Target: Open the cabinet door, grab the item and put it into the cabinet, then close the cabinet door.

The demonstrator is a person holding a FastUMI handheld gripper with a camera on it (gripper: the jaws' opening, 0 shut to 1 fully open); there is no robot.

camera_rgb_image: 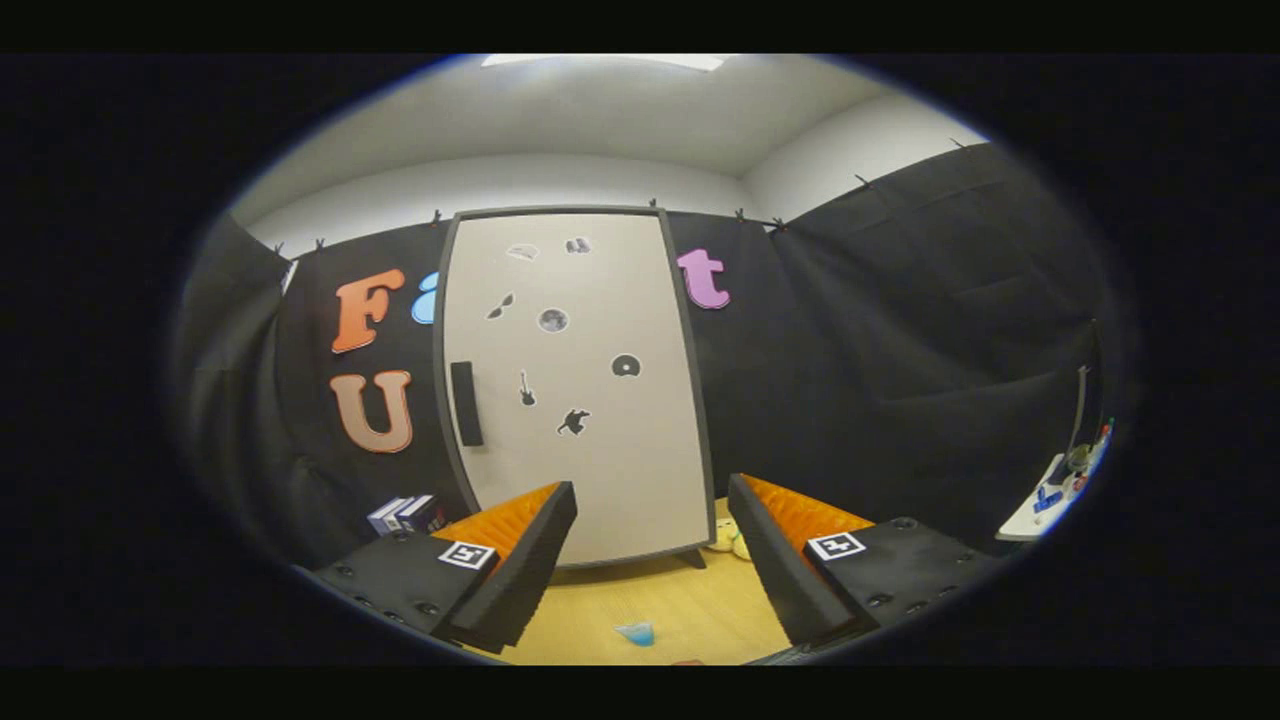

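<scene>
A tall pale cabinet (590, 400) with a dark frame stands on the wooden table straight ahead, beyond the fingers. Its door is closed and carries a dark vertical handle (466, 403) near its left edge and several small dark stickers. My gripper (652, 490) is open, held back from the door, with nothing between the fingers. A small yellowish soft item (728, 537) lies on the table at the cabinet's right foot, partly hidden by the right finger. A small blue object (635, 632) sits on the table between the fingers, close to me.
The wooden table (660, 595) runs under the cabinet. A few books (408, 513) stand left of the cabinet behind the left finger. A white shelf with small objects (1060, 490) sits far off to the right.
</scene>
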